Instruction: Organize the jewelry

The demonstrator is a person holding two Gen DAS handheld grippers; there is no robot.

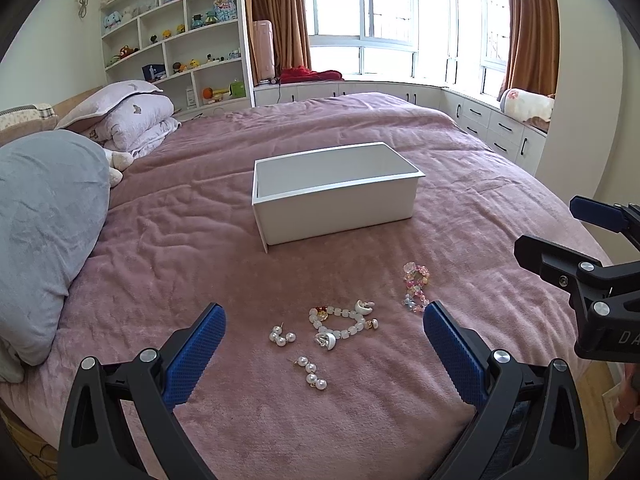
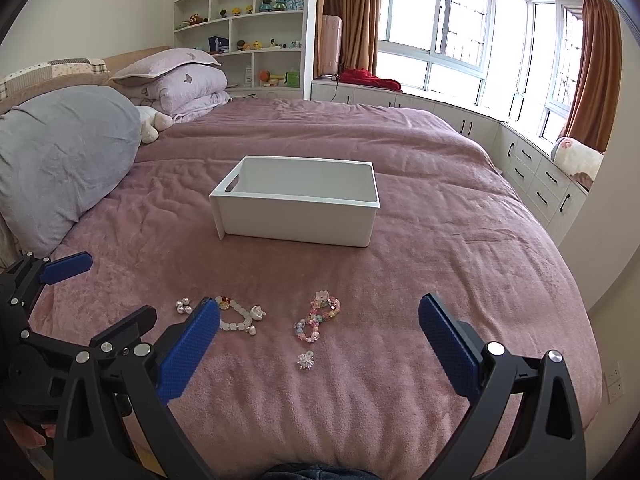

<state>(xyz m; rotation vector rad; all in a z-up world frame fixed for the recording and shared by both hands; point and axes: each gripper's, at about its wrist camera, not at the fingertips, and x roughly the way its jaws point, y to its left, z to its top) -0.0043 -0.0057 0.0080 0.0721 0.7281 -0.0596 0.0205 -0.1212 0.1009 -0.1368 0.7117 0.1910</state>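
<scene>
Ahead: white bin (image 2: pixel 296 216) (unobstructed) | grey pillow (image 2: pixel 60 160) left | jewelry (image 2: pixel 320 316) near

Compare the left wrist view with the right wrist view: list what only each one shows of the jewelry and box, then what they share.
Only the left wrist view shows the straight pearl drop earring lying nearest the camera, between the open left gripper fingers.

Only the right wrist view shows the small silver sparkly piece and the handle slot in the white box's end wall.

Both show the white box, nothing visible inside, the white bead bracelet, the pastel bead bracelet, the pearl cluster earring and the pink bedspread. The right gripper is open too.
</scene>
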